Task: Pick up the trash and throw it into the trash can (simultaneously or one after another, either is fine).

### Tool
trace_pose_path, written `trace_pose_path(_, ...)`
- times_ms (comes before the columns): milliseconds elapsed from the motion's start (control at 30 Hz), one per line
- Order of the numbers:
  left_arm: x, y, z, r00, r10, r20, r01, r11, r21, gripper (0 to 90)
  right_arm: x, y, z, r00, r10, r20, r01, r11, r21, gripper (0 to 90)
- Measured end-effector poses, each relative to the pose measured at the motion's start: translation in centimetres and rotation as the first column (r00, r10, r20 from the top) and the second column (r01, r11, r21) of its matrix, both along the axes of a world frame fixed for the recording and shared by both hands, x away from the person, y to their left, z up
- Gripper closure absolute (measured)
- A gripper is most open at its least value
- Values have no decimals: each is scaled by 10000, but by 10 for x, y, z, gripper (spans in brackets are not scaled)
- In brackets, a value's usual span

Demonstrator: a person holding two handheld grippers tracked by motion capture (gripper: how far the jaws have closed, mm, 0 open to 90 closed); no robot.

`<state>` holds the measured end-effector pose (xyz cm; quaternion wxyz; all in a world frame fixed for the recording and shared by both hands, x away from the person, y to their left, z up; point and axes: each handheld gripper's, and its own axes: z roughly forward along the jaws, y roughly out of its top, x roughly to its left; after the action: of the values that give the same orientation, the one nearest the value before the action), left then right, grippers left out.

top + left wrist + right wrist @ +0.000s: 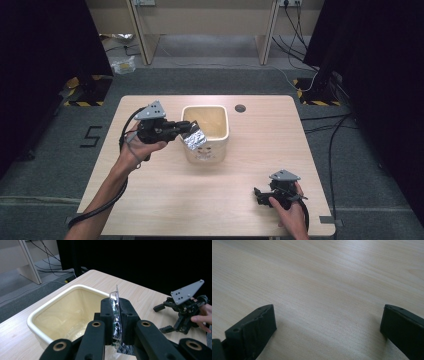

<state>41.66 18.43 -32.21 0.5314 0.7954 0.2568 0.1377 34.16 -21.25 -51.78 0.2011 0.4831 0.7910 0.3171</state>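
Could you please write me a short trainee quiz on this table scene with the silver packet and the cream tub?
1. True or false: the left tongs are shut on the silver packet.
2. Where is the packet relative to the cream tub? A) lying on the tub's floor B) held at the tub's near-left rim C) flat on the table beside the right hand
3. Fill in: the right tongs, low over the bare wooden table, stand ____ with nothing between them.

Key: 1 true; 2 B; 3 open.
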Motion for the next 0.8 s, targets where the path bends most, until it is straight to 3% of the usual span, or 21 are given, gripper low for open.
trace_pose_path(300,18,-6,3,9996,239,-152,-241,9996,-115,823,0,0,0,10000,1,19,-1,10000,4,5)
trace_pose_path(800,43,-20,0,9967,795,-156,-795,9968,36,823,0,0,0,10000,-11,8,11,10000,19,5)
